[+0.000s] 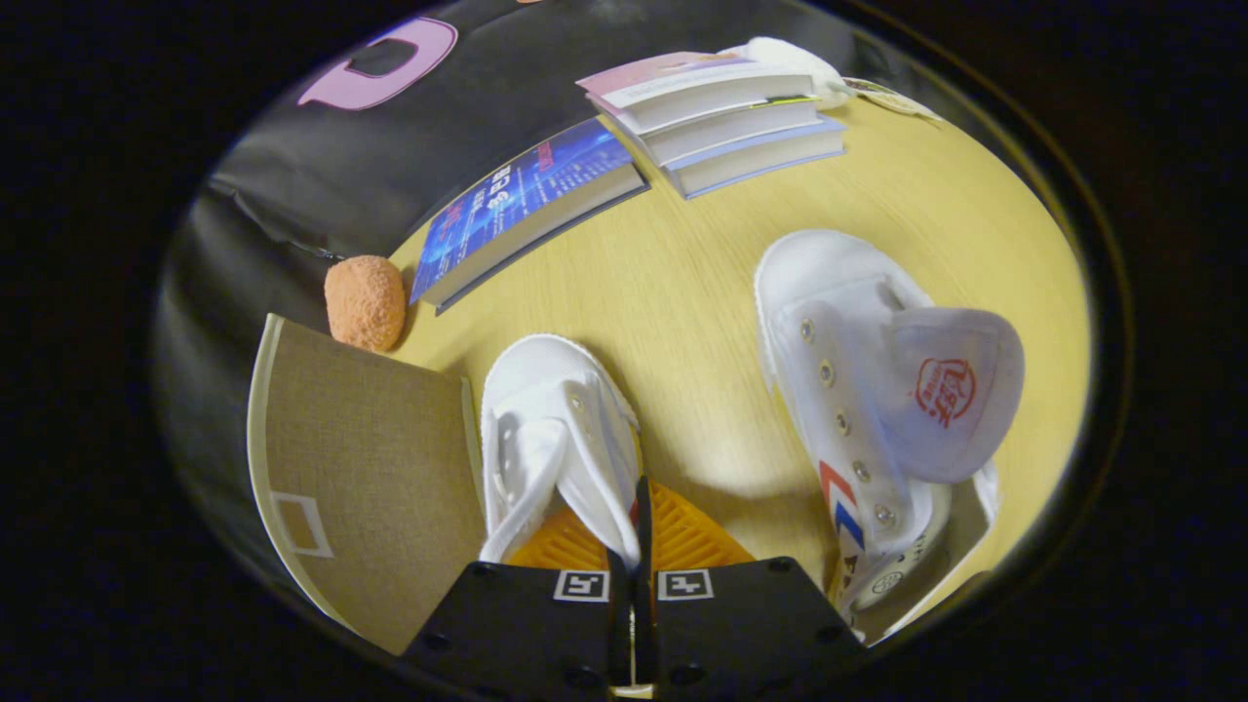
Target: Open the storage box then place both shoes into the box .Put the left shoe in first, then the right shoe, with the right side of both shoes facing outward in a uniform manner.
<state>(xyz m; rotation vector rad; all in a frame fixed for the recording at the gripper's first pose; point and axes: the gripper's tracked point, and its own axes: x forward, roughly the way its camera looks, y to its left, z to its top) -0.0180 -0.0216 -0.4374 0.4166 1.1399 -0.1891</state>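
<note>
hand-held gripper (634,546) — fingers pinched together

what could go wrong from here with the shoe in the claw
1. The claw looks shut on just a thin edge of the held shoe's collar, so the shoe could twist or slip out mid-carry.
2. The storage box sits right beside the shoe with its lid apparently closed; swinging the shoe could bump it.
3. The other shoe lies on its side close by and might get knocked.
</note>
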